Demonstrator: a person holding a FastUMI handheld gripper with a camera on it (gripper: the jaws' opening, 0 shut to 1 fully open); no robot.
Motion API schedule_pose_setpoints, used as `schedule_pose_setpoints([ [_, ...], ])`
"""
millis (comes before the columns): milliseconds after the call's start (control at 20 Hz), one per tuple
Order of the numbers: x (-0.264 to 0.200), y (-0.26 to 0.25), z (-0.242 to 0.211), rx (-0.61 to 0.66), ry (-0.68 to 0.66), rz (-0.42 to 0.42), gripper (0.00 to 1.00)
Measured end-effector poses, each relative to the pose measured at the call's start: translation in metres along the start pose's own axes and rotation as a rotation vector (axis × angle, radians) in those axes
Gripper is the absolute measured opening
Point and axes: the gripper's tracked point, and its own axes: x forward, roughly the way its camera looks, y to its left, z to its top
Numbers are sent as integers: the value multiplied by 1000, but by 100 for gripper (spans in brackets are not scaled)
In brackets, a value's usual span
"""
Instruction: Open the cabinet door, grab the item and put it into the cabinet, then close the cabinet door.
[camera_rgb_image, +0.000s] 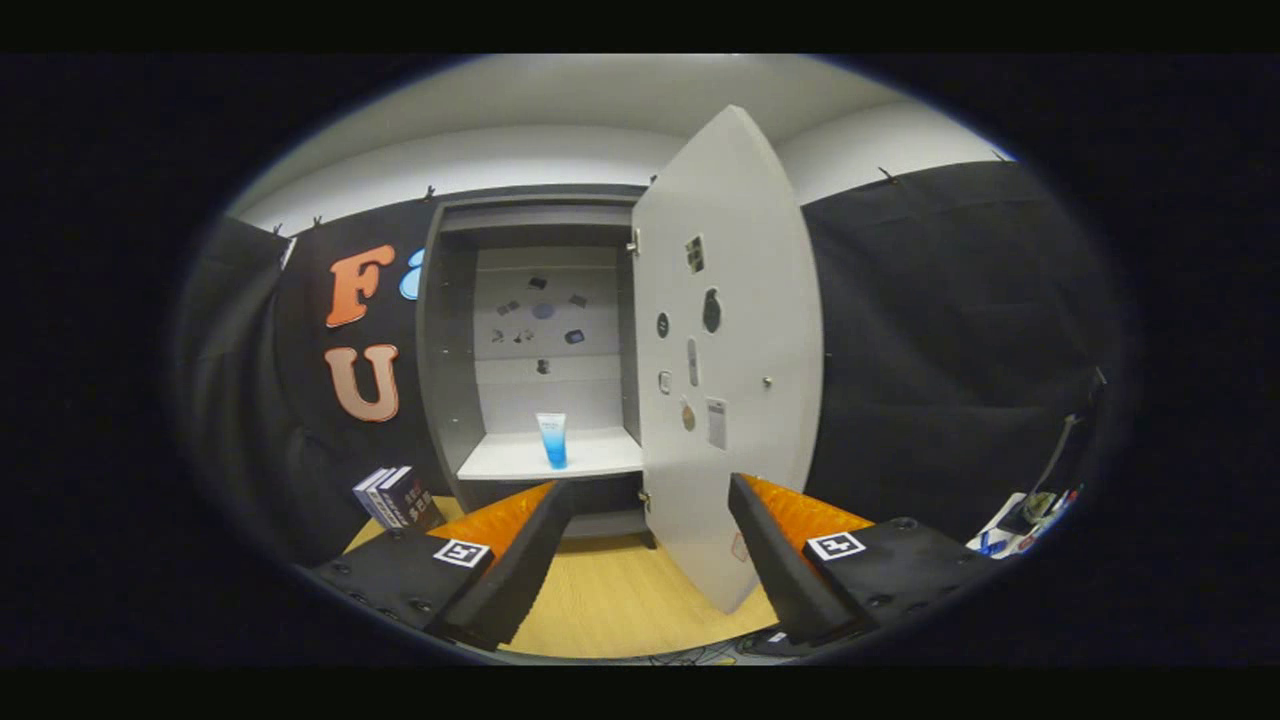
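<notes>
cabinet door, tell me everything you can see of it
The cabinet door is a flat pale grey panel, swung wide open on the cabinet's right side, its hinges along its left edge. Small stickers and a small knob dot the face that shows. Its lower edge hangs above the wooden tabletop, between the open gripper's fingers; neither finger touches it. To its left, a blue tube stands upright on the white shelf inside.

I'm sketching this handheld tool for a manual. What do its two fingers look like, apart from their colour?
The gripper has two wedge-shaped fingers, apart with nothing between them. Each has a ribbed inner pad, a flat bolted base, and a square black-and-white marker on top. No cables or sleeve are visible.
</notes>
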Motion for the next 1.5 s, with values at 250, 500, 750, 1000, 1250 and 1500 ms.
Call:
schedule_pose_setpoints([
  [250, -11, -53, -20, -7, -1, -66, 100],
  [500, -5, -94, -38, 54, 2, -56, 100],
  [750, 23, -138, -61, 66, 3, -79, 98],
  [1000, 47, -145, -92, -18, 48, -53, 98],
  [1250, 54, -134, -102, -13, 63, -20, 96],
  [1500, 47, -120, -104, -18, 49, -11, 97],
])
